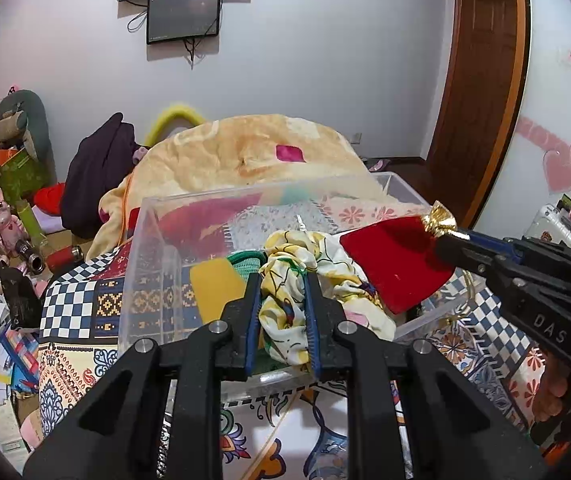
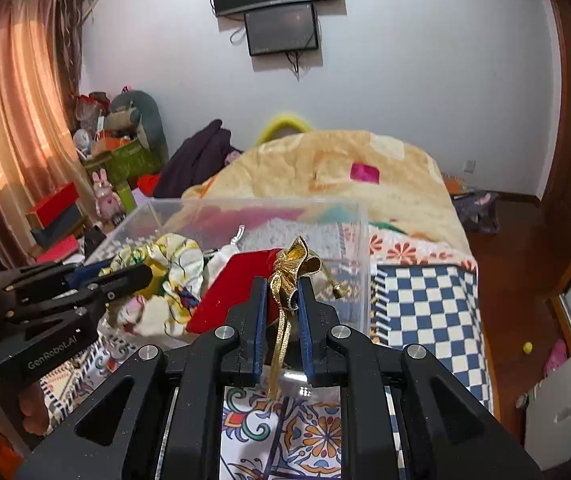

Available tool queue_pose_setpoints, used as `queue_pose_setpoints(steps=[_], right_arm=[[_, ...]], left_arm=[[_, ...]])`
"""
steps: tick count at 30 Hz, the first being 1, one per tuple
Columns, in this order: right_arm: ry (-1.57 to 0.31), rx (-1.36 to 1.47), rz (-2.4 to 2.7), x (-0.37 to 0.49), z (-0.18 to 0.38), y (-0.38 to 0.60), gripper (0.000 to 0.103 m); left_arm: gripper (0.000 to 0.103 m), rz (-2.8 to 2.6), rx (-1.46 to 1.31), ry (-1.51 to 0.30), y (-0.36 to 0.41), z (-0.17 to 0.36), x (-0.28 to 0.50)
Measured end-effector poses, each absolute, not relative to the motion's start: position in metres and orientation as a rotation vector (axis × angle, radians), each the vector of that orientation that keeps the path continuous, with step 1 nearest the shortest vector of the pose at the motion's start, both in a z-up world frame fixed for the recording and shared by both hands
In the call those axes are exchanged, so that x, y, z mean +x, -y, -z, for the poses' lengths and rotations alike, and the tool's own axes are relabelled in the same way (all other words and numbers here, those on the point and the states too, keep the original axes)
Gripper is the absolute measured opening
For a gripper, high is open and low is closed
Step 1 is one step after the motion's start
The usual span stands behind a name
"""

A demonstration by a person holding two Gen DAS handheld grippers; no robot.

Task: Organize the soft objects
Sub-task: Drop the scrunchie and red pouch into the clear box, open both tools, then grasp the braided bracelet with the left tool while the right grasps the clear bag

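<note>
A clear plastic box (image 1: 153, 248) stands on a patterned bedspread; it also shows in the right wrist view (image 2: 359, 240). My left gripper (image 1: 283, 304) is shut on a yellow-and-white floral cloth (image 1: 285, 276) held over the box, seen also from the right wrist (image 2: 177, 268). My right gripper (image 2: 281, 300) is shut on the gold bow neck (image 2: 295, 266) of a red velvet pouch (image 2: 229, 292), held over the box's right side. From the left wrist view the pouch (image 1: 393, 264) hangs from the right gripper (image 1: 451, 240). A yellow flat piece (image 1: 215, 284) and green mesh (image 1: 247, 260) lie inside the box.
A rumpled beige blanket (image 1: 253, 152) is heaped behind the box. A dark garment (image 1: 97, 168) lies at the back left. Boxes, toys and papers (image 1: 1, 216) crowd the left side. A wooden door (image 1: 481, 80) and bare floor are at the right.
</note>
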State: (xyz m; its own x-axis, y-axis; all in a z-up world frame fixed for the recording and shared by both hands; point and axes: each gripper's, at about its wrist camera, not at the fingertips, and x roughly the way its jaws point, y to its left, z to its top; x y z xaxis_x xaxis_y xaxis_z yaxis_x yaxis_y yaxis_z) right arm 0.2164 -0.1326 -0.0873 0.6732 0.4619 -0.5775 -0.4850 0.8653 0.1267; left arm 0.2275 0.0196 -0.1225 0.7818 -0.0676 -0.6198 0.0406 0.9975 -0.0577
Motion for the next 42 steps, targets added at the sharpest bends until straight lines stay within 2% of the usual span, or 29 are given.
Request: queue_pose_setpoints(steps=[4,9,14,20,21,23,26,34,42], right_arm=[[-0.654,-0.056,-0.535,0.214,0.089,0.130,0.016],[-0.656,-0.068,-0.526,0.212,0.087,0.131,0.021],[-0.663,-0.060,-0.537,0.209,0.086,0.134,0.044],[-0.648,-0.038,-0.547,0.197,0.078,0.136,0.045],[-0.640,-0.039,-0.545,0.194,0.076,0.136,0.048],[-0.619,-0.034,-0.545,0.188,0.073,0.136,0.063],[-0.579,-0.038,-0.551,0.175,0.069,0.132,0.070],[-0.576,-0.091,-0.617,0.146,0.080,0.109,0.078],[-0.679,-0.125,-0.679,0.131,0.117,0.091,0.078]], left_arm=[[0.021,0.058,-0.037,-0.686,-0.020,0.125,0.227],[0.033,0.061,-0.052,-0.692,-0.024,0.122,0.220],[0.050,0.074,-0.069,-0.675,-0.028,0.113,0.208],[0.061,0.085,-0.048,-0.643,-0.031,0.103,0.182],[0.061,0.084,-0.045,-0.638,-0.032,0.101,0.179],[0.064,0.079,-0.034,-0.621,-0.035,0.097,0.167],[0.073,0.062,-0.029,-0.601,-0.041,0.093,0.152],[0.097,-0.018,-0.070,-0.635,-0.074,0.111,0.125],[0.097,-0.131,-0.155,-0.765,-0.111,0.158,0.124]])
